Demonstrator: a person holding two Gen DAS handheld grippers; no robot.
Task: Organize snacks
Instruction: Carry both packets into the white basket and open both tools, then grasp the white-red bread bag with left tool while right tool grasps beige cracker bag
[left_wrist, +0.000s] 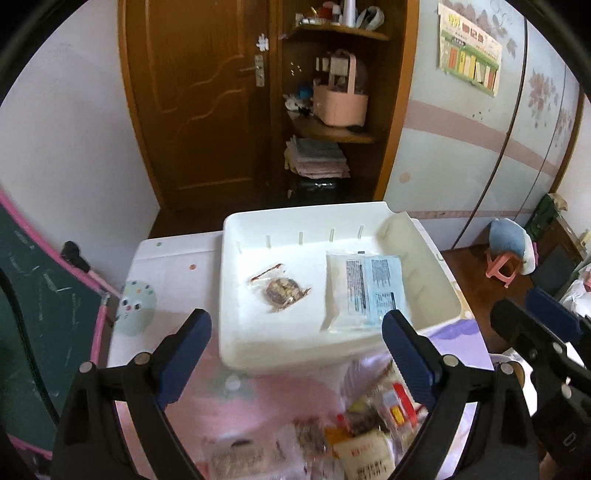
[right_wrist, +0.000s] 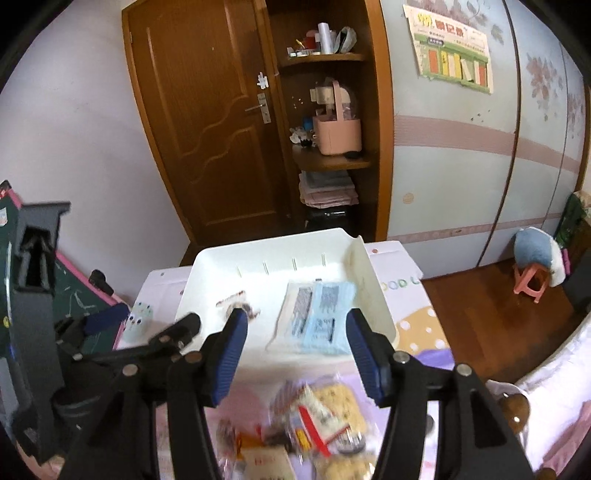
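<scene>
While both grippers hang above the counter (left_wrist: 173, 266), neither grasps anything. On the left gripper (left_wrist: 297, 332) the blue-padded fingers (left_wrist: 184, 354) stand spread wide, with nothing between them; they frame the near edge of the white tray (left_wrist: 236, 347). On the right gripper (right_wrist: 293, 334) the fingers (right_wrist: 229, 354) are parted too, though less widely, and they are also empty.

Inside the tray lie two snacks, apart from each other. A small clear packet (left_wrist: 280, 290) with brown contents sits near the middle of the tray floor. A larger flat pack (left_wrist: 364, 291), white and pale blue with printed text, lies to the right of it, close to the tray's right wall. In the right wrist view the same pack (right_wrist: 317, 317) shows between the right fingers but beyond them, untouched, and the packet (right_wrist: 236, 302) is partly hidden behind the left finger.

Nearer the cameras, in front of the tray, a loose pile of snacks (left_wrist: 365, 435) lies on the counter's pink and purple cover; it is blurred, so single items are hard to tell, though red, yellow and beige wrappers show. The pile (right_wrist: 317, 421) sits below both grippers.

A pale green toy (left_wrist: 136, 310) with googly eyes stands on the counter left of the tray. Behind it all are a brown door (left_wrist: 199, 96) and corner shelves holding a pink basket (left_wrist: 340, 103).
</scene>
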